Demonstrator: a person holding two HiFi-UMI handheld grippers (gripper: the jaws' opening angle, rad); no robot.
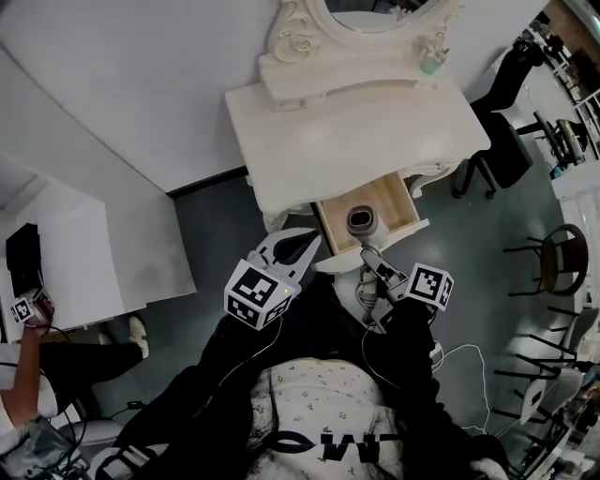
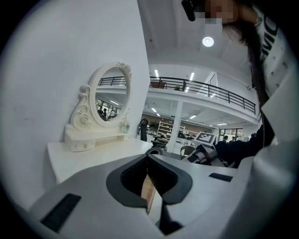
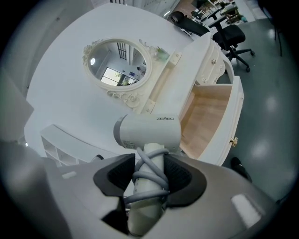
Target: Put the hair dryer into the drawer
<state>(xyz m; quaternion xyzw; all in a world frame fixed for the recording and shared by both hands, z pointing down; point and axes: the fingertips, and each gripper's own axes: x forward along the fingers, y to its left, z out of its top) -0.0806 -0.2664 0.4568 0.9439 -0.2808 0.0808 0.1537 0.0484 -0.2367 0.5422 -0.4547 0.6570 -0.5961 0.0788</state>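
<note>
The mirror [image 1: 370, 13] is cut off by the head view's top edge, the drawer [image 1: 394, 202] hides its rear under the dressing table [image 1: 328, 131], and the right gripper [image 1: 372, 261] covers most of the handle of the hair dryer [image 1: 362, 222].

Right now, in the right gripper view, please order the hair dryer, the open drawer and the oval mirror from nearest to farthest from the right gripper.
1. The hair dryer, held in the right gripper.
2. The drawer, open, just beyond on the right.
3. The mirror, farthest, upper left.
</note>
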